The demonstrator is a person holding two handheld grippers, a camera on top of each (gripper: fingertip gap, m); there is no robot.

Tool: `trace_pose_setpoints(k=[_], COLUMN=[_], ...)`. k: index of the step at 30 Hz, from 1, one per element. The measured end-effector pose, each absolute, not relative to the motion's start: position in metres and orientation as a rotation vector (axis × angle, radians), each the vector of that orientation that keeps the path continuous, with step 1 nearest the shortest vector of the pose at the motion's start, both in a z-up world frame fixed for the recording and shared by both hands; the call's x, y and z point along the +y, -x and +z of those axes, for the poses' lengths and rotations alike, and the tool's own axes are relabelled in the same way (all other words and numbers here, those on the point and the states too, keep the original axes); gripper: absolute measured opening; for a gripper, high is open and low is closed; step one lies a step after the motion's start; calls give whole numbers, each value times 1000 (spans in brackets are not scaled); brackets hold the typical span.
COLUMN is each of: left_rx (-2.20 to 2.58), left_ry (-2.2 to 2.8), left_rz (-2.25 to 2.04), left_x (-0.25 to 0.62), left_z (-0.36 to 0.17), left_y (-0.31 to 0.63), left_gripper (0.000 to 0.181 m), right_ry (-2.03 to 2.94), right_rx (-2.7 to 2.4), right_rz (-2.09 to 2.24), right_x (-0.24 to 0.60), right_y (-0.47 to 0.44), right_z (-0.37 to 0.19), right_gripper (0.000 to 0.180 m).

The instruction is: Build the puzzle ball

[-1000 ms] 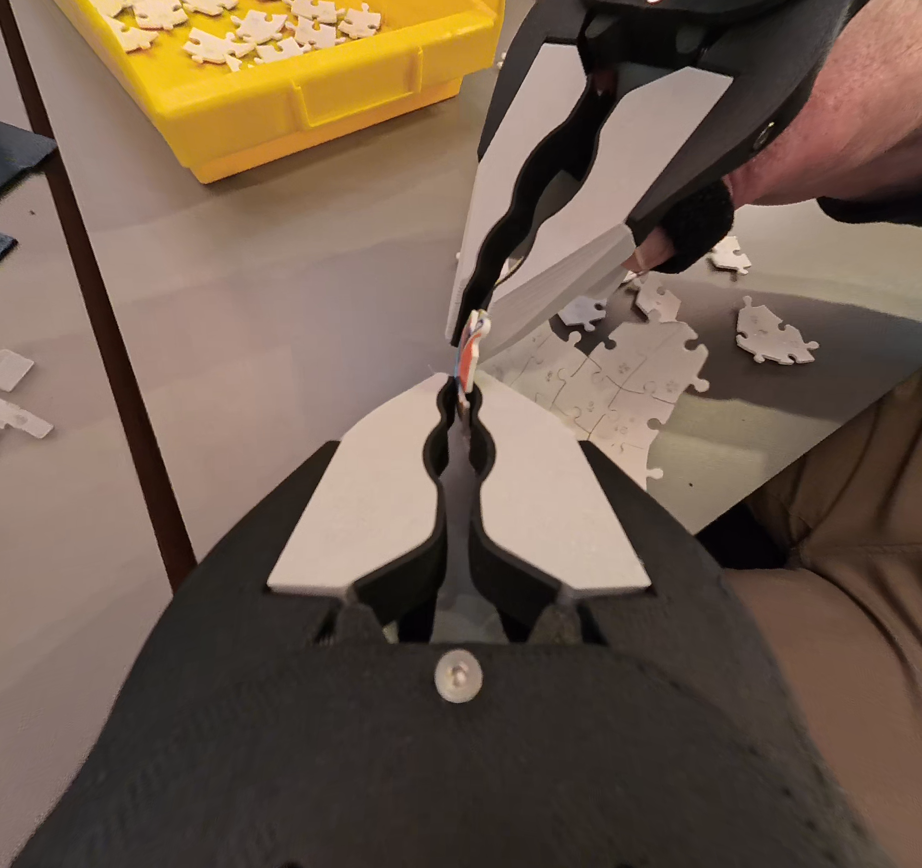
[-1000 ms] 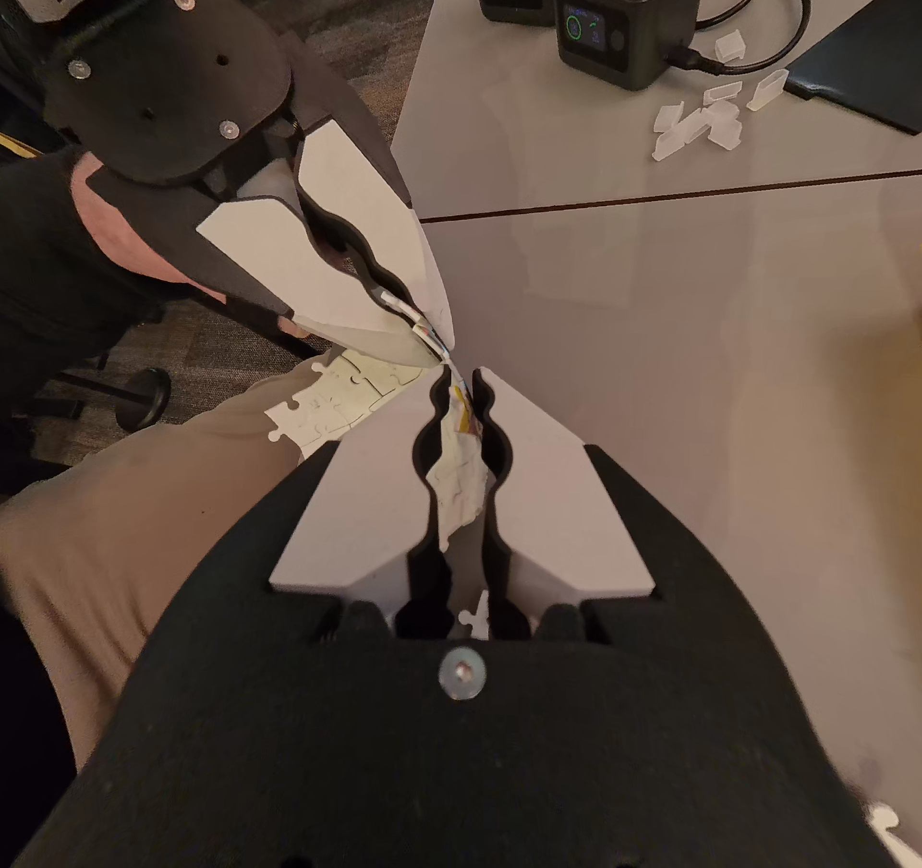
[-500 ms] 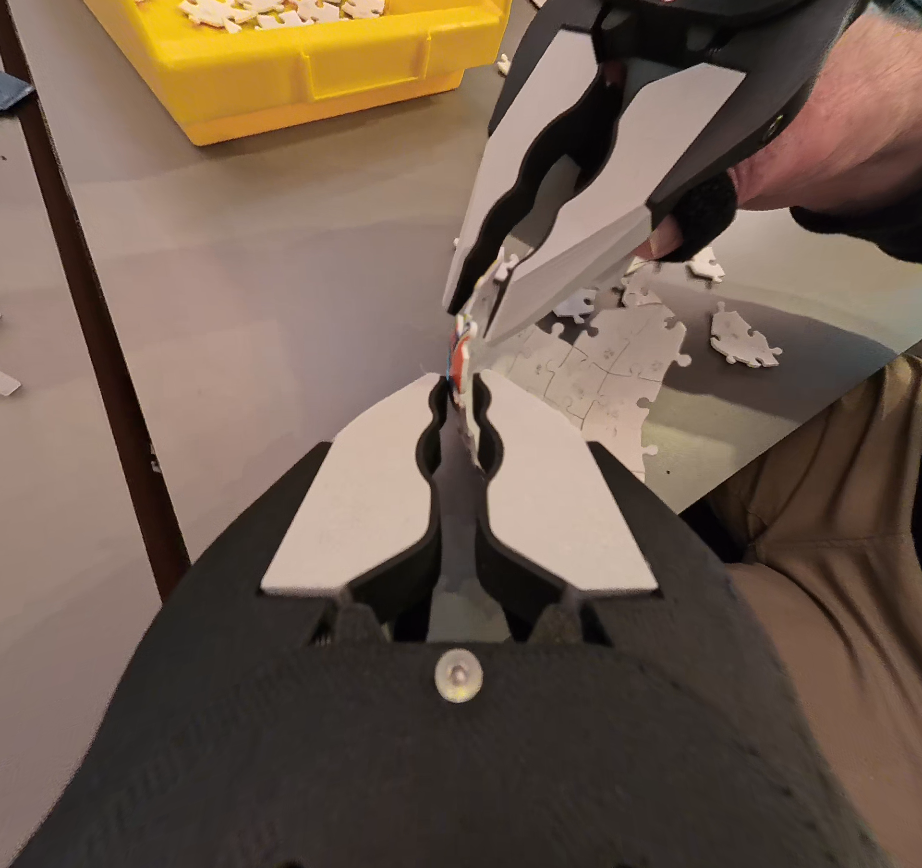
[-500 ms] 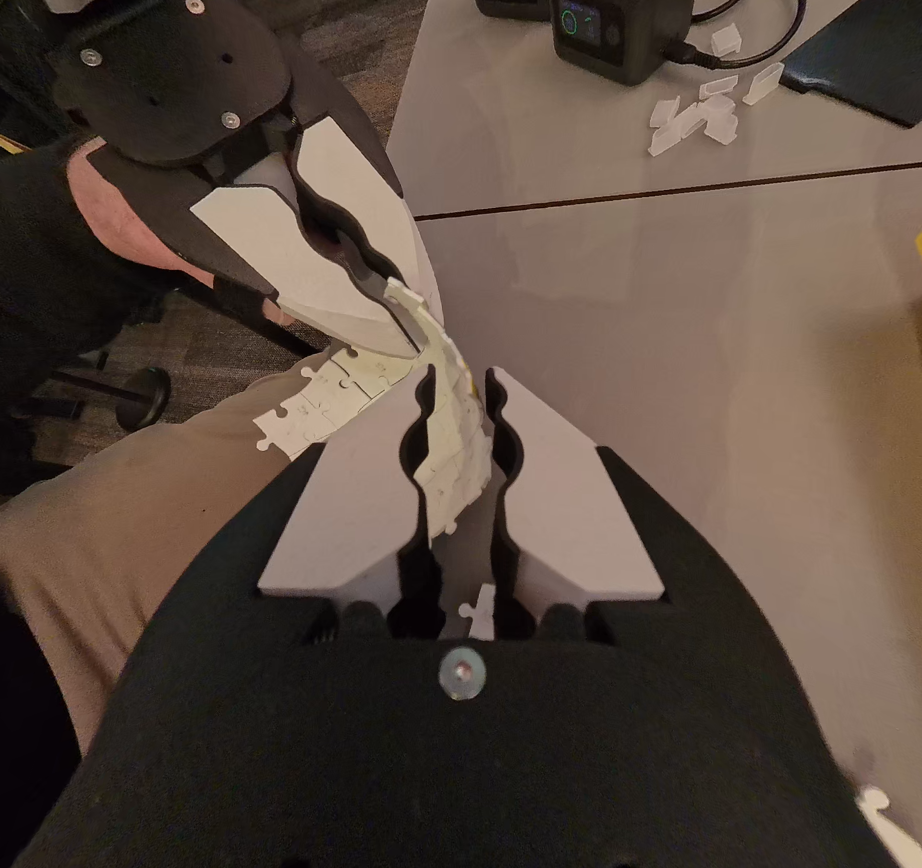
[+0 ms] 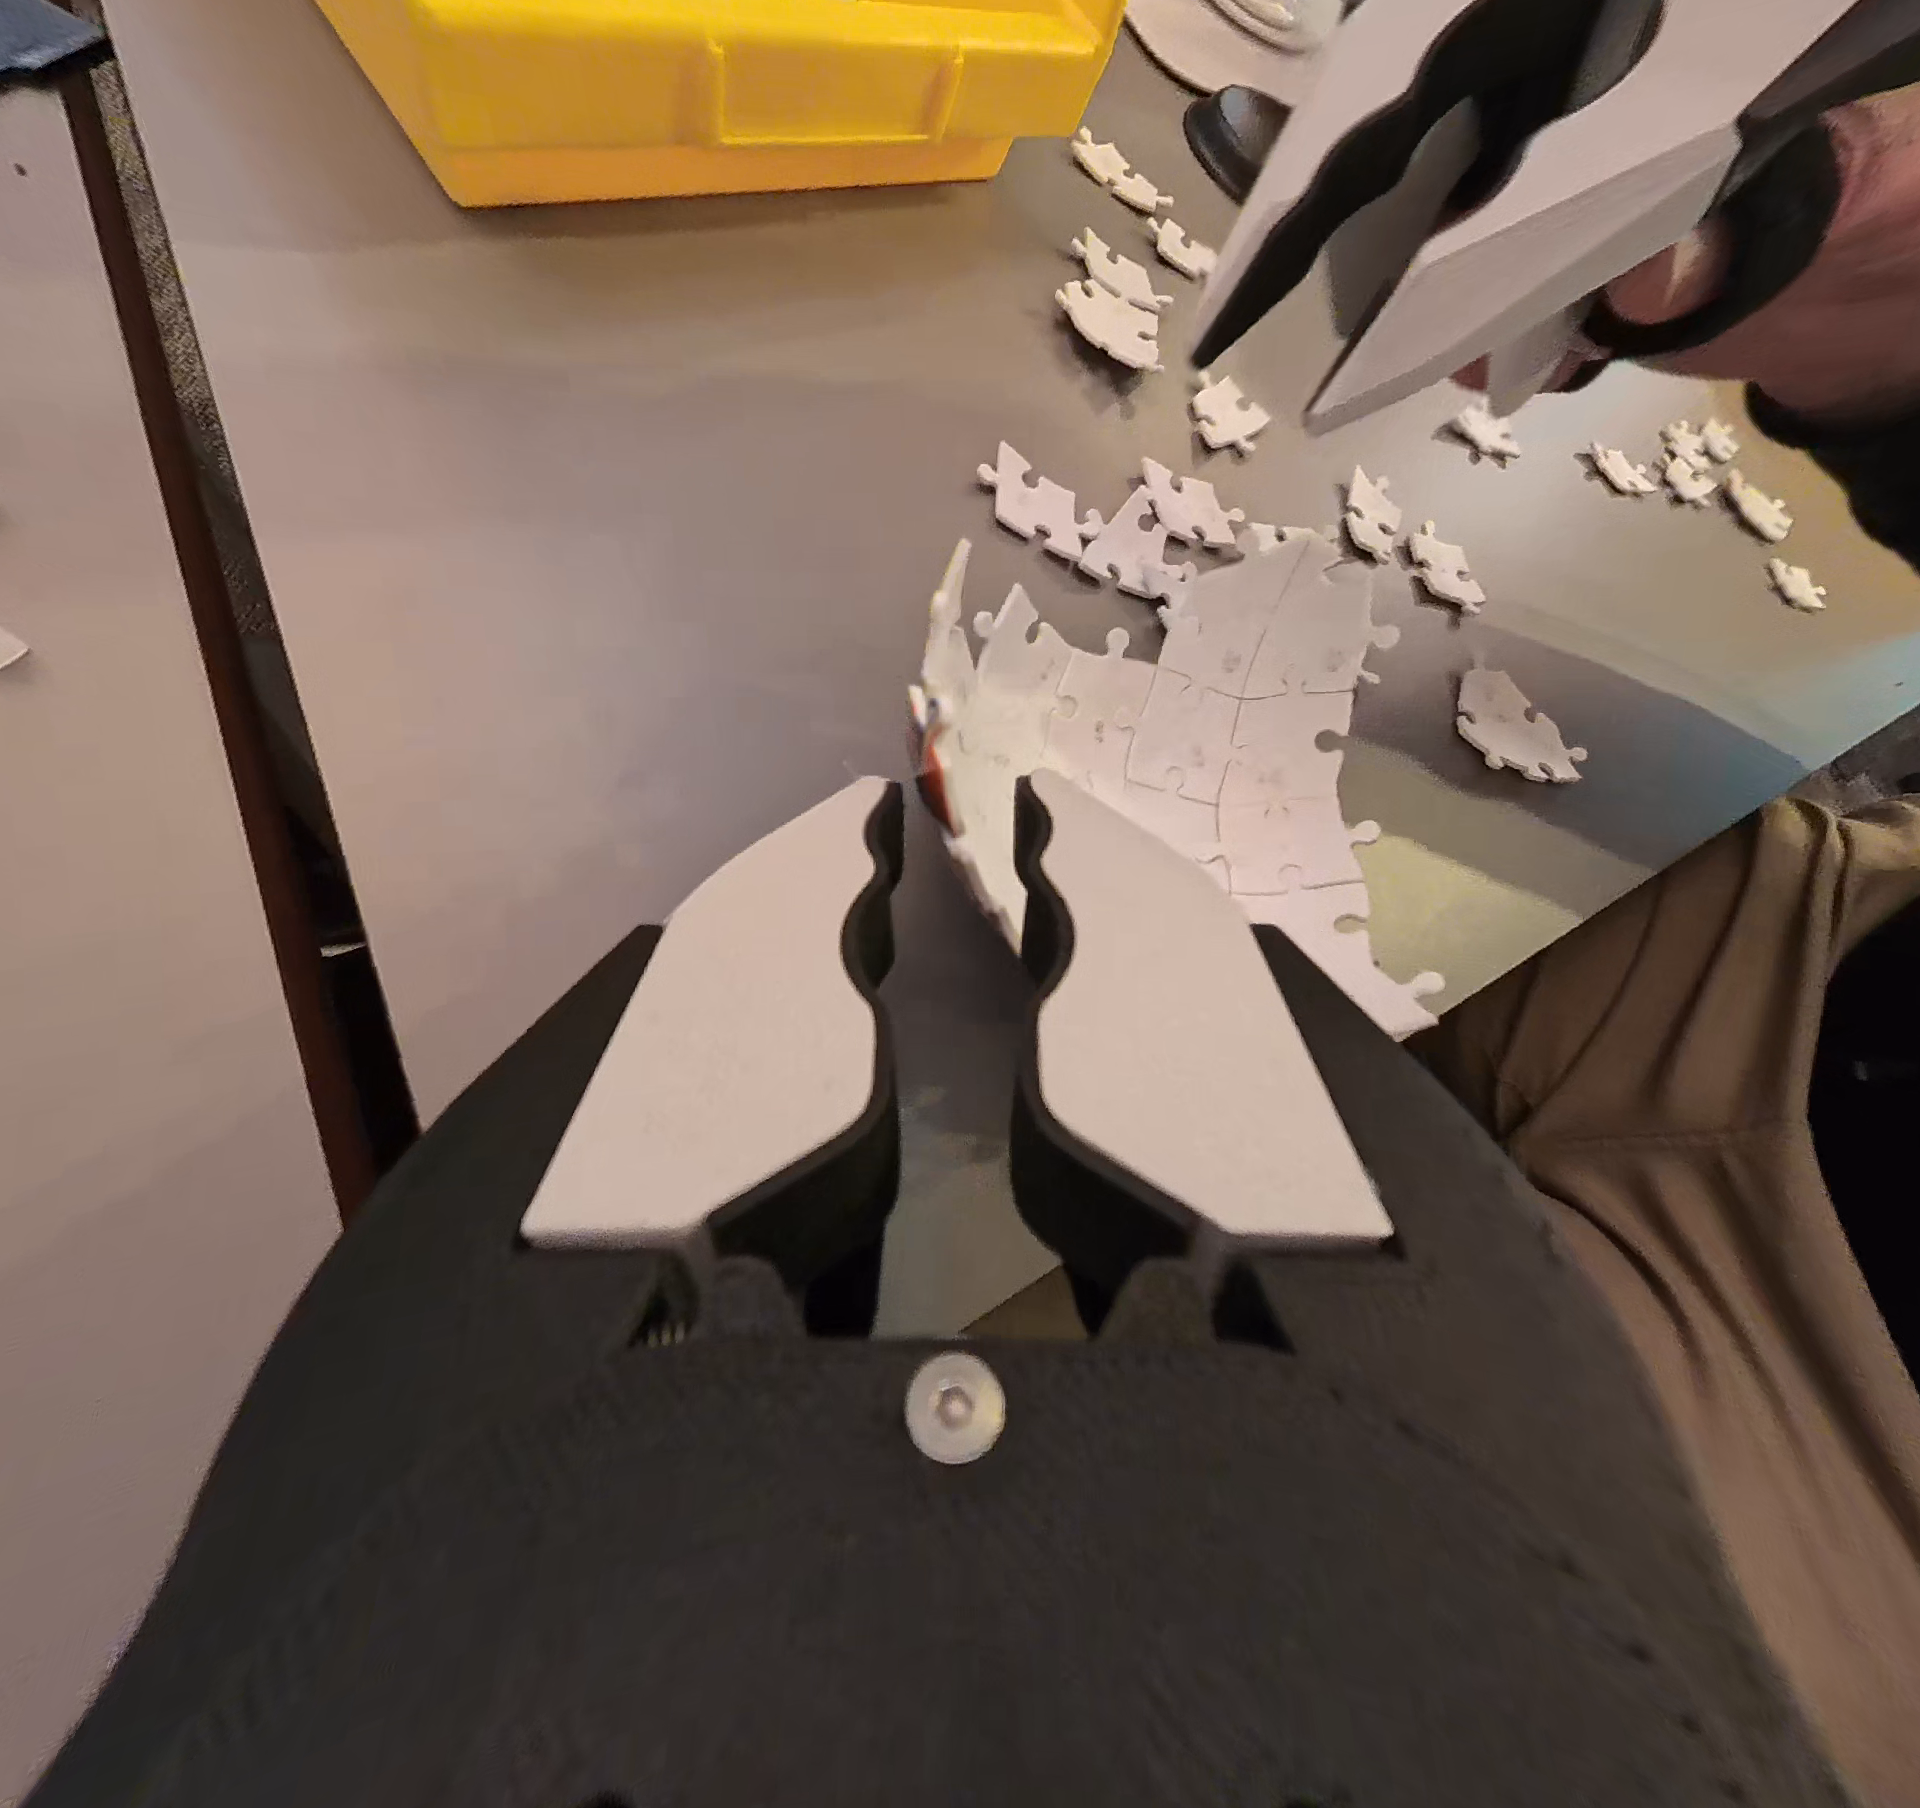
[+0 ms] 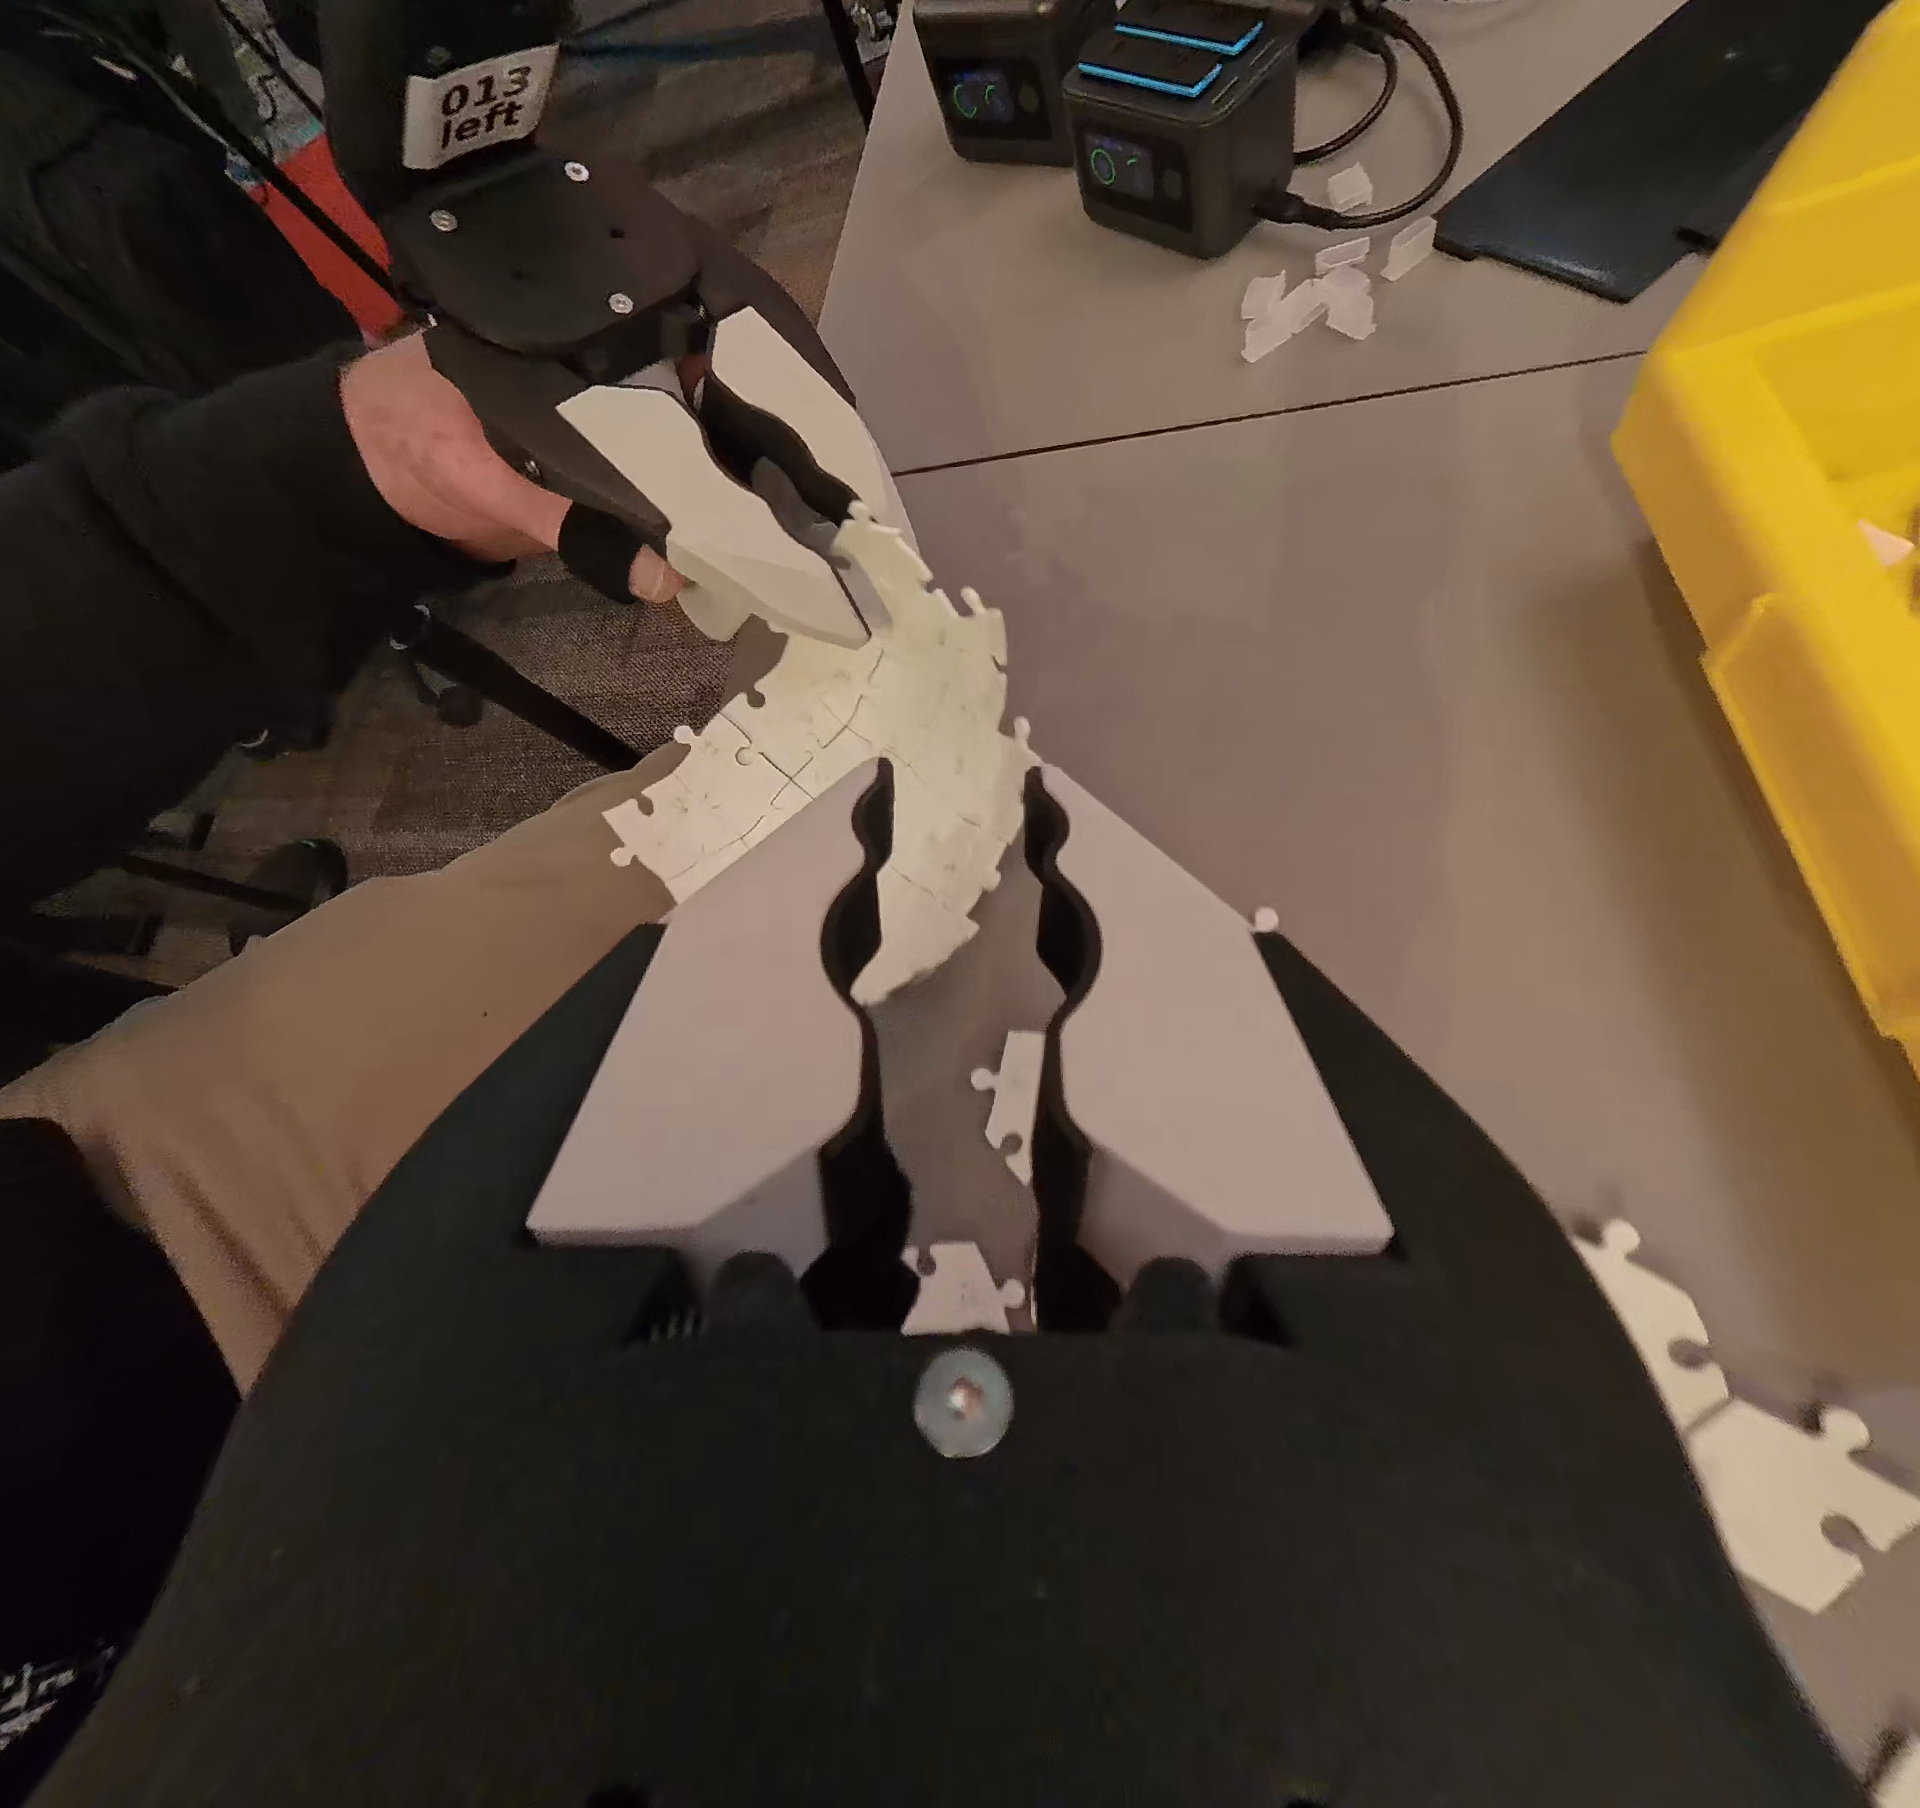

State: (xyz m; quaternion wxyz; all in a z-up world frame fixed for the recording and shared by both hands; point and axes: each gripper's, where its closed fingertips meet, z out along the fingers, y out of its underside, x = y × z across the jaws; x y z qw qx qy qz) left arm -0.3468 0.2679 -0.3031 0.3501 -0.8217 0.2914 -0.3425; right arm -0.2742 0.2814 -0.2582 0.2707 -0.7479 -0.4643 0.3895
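Note:
A curved section of joined white puzzle pieces (image 5: 1226, 719) lies at the table's front edge and overhangs a person's leg; its left rim curls upward. My left gripper (image 5: 956, 792) is open a little, with that raised rim standing between its fingers. It shows the same way in the right wrist view (image 6: 862, 574), at the top edge of the section (image 6: 914, 709). My right gripper (image 6: 956, 782) is open and empty, just above the section's near part. In the left wrist view it (image 5: 1262, 387) hangs at the upper right, apart from the section.
A yellow bin (image 5: 582, 96) with several loose pieces stands at the back; it also shows in the right wrist view (image 6: 1787, 470). Loose pieces (image 5: 1112, 324) are scattered around the section and under my right gripper (image 6: 1013, 1093). Black charger boxes (image 6: 1164, 158) with cables stand far off. Across from one pair of fingers to the other is roughly 9 centimetres.
Both grippers have opened. The right one let go and drew back up and to the right. The joined section, earlier pinched between both tips, now spreads out wide at the table edge.

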Motion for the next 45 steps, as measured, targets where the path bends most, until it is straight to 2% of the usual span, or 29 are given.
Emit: trace_pose_setpoints(k=[9, 17, 28, 35, 45], left_rx=[746, 753, 725, 729, 741], left_ry=[2173, 2240, 2237, 2216, 2206], left_rz=[-865, -797, -812, -831, -879], left_x=[265, 265, 270, 271, 272], left_z=[-312, -322, -318, -316, -317], left_y=[351, 343, 338, 334, 330], left_gripper=[20, 12, 4, 3, 3], right_ry=[2031, 2047, 2067, 2145, 2170], right_rx=[-1196, -1183, -1218, -1393, -1553], right_rz=[1014, 1023, 1000, 956, 881], right_x=[272, 259, 274, 286, 286], right_y=[242, 243, 265, 296, 317], right_z=[-255, -264, -271, -298, -318], right_gripper=[25, 25, 27, 31, 24])
